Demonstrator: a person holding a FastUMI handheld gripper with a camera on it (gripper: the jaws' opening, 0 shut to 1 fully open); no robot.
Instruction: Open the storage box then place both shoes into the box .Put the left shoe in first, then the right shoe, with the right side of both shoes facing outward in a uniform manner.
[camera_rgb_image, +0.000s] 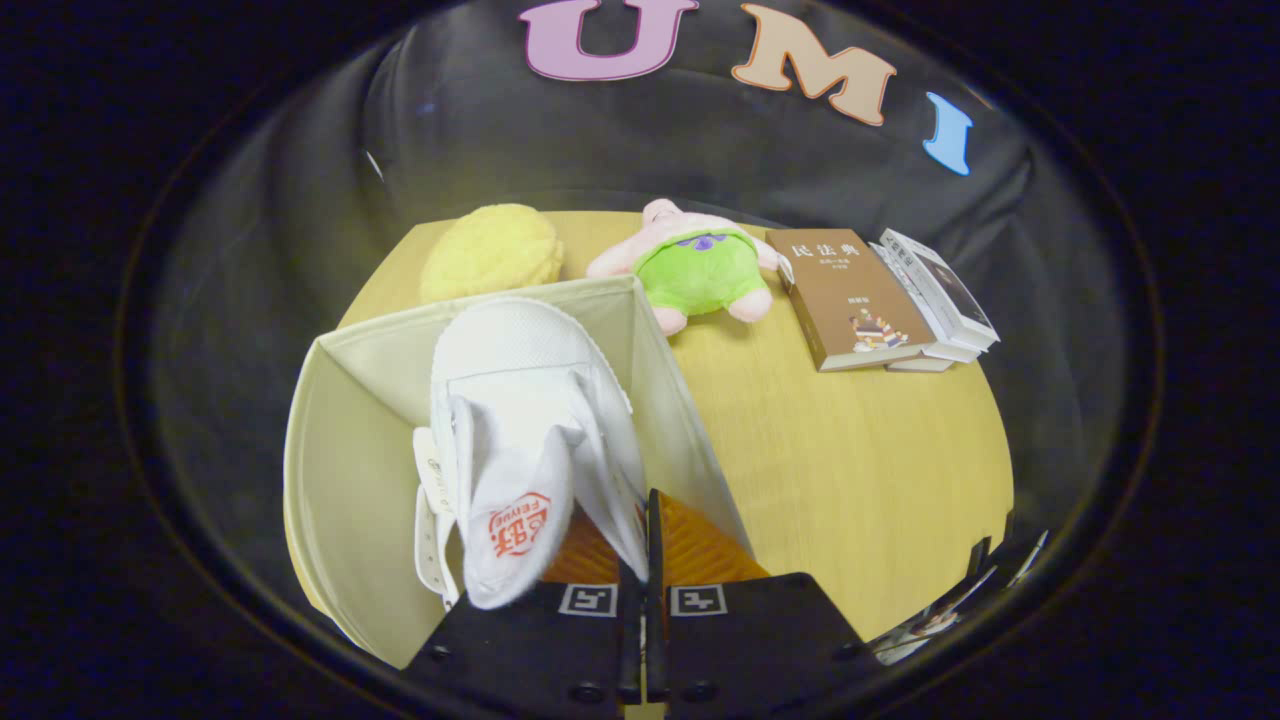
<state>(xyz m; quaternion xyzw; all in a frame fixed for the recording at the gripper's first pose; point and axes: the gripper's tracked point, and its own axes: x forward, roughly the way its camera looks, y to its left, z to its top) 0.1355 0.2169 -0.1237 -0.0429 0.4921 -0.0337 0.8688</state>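
While my tool (647, 560) pinches the shoe's heel, the load hangs over the open box.

Fingers nearly together, clamped on the white shoe (520, 440); its long axis runs away from the tool, toe pointing into the storage box (340, 440), on the bench (850, 470).

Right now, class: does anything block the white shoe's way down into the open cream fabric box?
Nothing visible does. The white canvas shoe, pinched by the shut claw, hangs inside the cream fabric storage box.
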